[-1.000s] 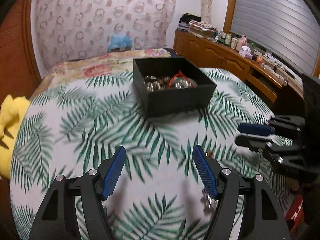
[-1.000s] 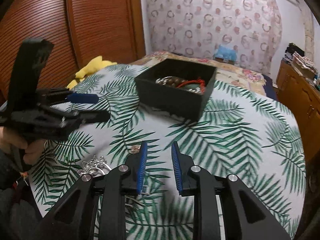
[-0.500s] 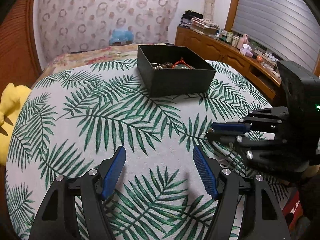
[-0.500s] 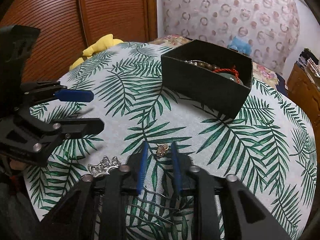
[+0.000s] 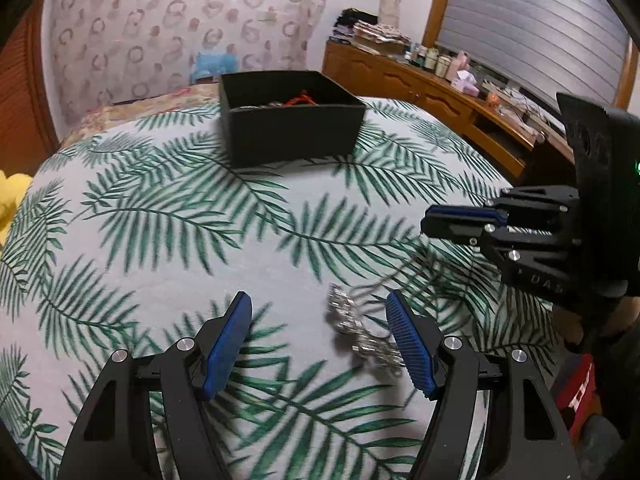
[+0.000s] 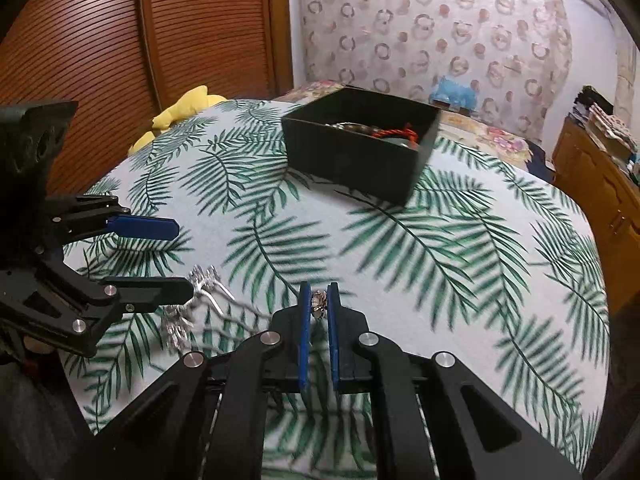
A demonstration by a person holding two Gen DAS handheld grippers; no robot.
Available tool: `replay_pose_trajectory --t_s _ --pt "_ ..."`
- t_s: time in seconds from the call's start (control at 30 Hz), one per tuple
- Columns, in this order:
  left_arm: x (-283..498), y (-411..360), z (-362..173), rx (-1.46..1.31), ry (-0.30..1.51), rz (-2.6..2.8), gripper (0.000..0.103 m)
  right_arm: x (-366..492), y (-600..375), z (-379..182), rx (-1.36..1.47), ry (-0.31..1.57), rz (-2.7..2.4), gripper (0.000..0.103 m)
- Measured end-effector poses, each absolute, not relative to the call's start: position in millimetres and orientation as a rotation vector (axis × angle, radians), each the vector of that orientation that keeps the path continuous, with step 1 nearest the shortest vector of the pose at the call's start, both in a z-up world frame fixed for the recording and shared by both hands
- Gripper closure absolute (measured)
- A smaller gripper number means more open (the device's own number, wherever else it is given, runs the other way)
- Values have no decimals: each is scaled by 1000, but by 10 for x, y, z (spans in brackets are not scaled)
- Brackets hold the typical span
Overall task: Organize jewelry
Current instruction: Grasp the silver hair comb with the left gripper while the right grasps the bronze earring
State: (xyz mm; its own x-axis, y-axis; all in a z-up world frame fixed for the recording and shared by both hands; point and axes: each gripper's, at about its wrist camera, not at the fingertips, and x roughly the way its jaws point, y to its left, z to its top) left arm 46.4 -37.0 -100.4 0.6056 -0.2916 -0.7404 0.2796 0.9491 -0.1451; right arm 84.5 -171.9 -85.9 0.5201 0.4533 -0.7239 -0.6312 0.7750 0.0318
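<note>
Right wrist view: right gripper point(image 6: 319, 310) is pinched nearly closed on a small metal clasp/charm point(image 6: 318, 305) at the end of a silver necklace point(image 6: 200, 280); the thin chain trails back toward the ornate silver section lying on the palm-print tabletop point(image 6: 460, 260). Left wrist view shows the same necklace point(image 5: 352, 320) w/ its chunky part on the cloth, just beside the left gripper's right pad, chain rising up to the right gripper point(image 5: 440, 224). Left gripper point(image 5: 320, 340) is wide open, holding nothing, low over the cloth.

Black box point(image 6: 360, 148) sits well apart toward the far side of the tabletop, w/ beads & a red cord piece point(image 6: 396, 131) already inside. So prob. the step is lifting this necklace to carry it to the box.

Risks, as I judge them:
- Grip is on a tiny end piece only; heavy ornate part dangling could pull it out of the pads mid-carry.
- Chain may drag & snag on the cloth or on the open left gripper, which is v. close.
- Long chain could drape over the box wall instead of dropping fully in.
- Frames are blurred, so exact hold on the clasp is hard to confirm.
</note>
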Motion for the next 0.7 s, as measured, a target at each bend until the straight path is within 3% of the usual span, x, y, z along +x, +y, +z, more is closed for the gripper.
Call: replay_pose_trajectory --t_s 0.2,0.33,0.7 --pt "422 -500 -1069 25 856 -331 55 839 -1820 -846 -227 785 646 94" --pt "415 -476 -1070 2 853 -341 81 838 -1829 -854 -220 786 651 94" --pt "335 -417 -890 -43 762 -345 91 825 -1793 -879 -223 789 650 94"
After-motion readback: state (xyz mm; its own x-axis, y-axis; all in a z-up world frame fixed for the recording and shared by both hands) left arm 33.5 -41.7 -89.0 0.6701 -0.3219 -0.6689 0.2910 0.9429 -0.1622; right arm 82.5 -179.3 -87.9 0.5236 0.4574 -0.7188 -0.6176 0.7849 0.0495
